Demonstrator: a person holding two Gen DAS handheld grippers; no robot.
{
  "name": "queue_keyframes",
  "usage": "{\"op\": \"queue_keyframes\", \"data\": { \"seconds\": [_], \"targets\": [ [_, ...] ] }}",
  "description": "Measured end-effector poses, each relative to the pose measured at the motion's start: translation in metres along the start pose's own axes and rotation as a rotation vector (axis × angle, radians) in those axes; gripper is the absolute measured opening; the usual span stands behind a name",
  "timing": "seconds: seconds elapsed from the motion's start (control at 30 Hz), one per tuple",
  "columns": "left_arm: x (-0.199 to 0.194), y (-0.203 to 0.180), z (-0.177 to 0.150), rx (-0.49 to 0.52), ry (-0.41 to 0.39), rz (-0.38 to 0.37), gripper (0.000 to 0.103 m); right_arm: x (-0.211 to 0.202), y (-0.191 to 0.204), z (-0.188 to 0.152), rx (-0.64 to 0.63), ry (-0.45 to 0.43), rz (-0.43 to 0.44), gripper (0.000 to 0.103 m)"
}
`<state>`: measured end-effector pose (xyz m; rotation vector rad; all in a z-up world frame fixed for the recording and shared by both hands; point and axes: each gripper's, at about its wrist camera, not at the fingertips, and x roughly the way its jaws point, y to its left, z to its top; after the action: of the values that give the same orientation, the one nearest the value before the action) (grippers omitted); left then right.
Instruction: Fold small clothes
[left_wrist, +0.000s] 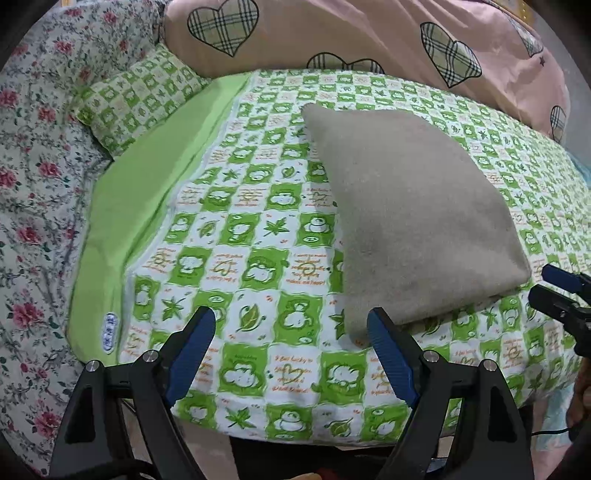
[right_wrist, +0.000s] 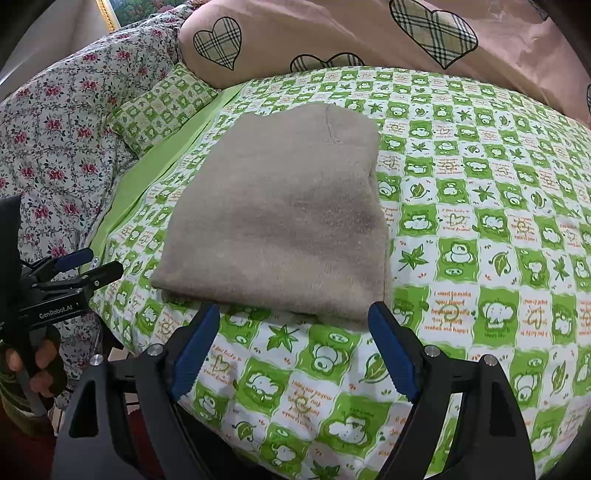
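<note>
A beige fuzzy garment (left_wrist: 413, 214) lies folded into a flat rectangle on the green-and-white checked bedsheet (left_wrist: 251, 236); it also shows in the right wrist view (right_wrist: 280, 214). My left gripper (left_wrist: 291, 321) is open and empty, just short of the garment's near left corner. My right gripper (right_wrist: 291, 317) is open and empty, its fingertips just short of the garment's near folded edge. The right gripper also shows at the right edge of the left wrist view (left_wrist: 554, 284), and the left gripper at the left of the right wrist view (right_wrist: 92, 266).
A pink duvet with plaid hearts (left_wrist: 369, 33) is piled at the back. A floral quilt (left_wrist: 37, 166) lies at the left with a small checked pillow (left_wrist: 140, 96). A plain green sheet strip (left_wrist: 140, 192) runs beside it. The bed's front edge (right_wrist: 236, 424) drops below the grippers.
</note>
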<state>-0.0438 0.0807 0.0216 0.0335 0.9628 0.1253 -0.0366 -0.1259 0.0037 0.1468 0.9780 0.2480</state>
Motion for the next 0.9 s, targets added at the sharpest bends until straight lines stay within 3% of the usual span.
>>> {"op": "queue_keyframes", "data": {
  "seconds": [0.9],
  "targets": [
    [0.016, -0.009, 0.042, -0.037, -0.006, -0.049, 0.085, 0.018, -0.022, 0.044, 0.040, -0.006, 0.031, 0.085]
  ]
}}
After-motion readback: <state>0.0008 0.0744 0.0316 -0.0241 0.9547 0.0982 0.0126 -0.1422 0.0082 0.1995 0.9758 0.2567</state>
